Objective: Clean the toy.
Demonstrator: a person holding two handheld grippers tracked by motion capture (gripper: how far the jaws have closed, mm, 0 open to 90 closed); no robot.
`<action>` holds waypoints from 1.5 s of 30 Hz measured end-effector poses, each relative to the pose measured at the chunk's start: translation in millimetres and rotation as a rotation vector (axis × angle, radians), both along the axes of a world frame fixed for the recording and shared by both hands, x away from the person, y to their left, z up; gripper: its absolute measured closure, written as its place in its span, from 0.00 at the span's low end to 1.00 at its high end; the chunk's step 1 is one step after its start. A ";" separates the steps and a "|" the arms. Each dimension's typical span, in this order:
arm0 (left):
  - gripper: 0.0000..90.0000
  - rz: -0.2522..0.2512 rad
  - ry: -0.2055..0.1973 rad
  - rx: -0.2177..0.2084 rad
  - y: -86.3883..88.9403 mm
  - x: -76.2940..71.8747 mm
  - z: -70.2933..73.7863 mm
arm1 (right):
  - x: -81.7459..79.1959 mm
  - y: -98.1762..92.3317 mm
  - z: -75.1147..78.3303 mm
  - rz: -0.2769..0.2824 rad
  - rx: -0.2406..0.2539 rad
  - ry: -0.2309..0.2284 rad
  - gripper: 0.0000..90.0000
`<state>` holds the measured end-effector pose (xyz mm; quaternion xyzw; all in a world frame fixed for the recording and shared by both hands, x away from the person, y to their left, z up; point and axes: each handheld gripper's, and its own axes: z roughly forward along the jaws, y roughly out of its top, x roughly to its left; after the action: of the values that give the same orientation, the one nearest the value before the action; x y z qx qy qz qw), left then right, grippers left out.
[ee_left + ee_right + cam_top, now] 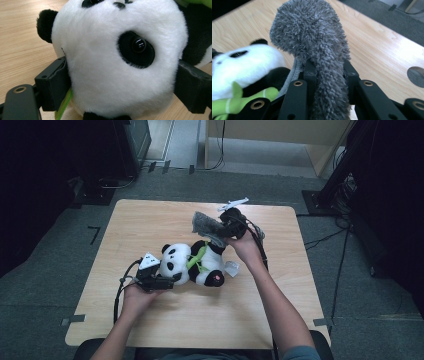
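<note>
Here the soft black-and-white panda plush toy [192, 263] lay on the light wooden desk [165, 320]. The left gripper [160, 282] hugged its squishy round head. The right gripper [329, 72] was clenched on a fluffy grey cloth [317, 45], light and floppy, lifted just above the panda.

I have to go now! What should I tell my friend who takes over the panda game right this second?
Left gripper: fingers clamped on both sides of the panda's head, pinning it to the table.
Right gripper: shut on the grey fuzzy cloth, held up just above the panda's body.
Panda: lying mid-table, a green bamboo piece across its chest.
Done: both grips look firm.
Left: probably putting the cloth onto the panda or carrying it away; I can't tell which. Keep both grips for now.
</note>
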<state>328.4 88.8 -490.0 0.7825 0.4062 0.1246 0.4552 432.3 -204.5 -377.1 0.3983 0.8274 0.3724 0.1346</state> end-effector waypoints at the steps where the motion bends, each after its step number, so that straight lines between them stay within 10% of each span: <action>1: 0.12 0.001 0.000 -0.001 0.0 0.1 0.0 | -1.0 -1.6 2.0 0.003 0.011 -0.005 0.80; 10: 0.12 -0.005 0.010 0.013 -0.4 1.5 2.1 | -17.5 -13.3 16.8 0.019 0.065 -0.002 0.79; 20: 0.12 0.006 0.019 0.010 -1.6 1.7 2.5 | -34.8 -21.7 -7.3 0.035 0.066 -0.027 0.79; 45: 0.11 -0.001 0.016 -0.003 -0.1 3.0 1.2 | -34.4 -77.2 -44.5 -0.099 0.054 0.070 0.80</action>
<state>331.4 88.8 -488.8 0.7829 0.4099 0.1174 0.4532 397.9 -281.8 -421.7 0.4550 0.8006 0.3732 0.1129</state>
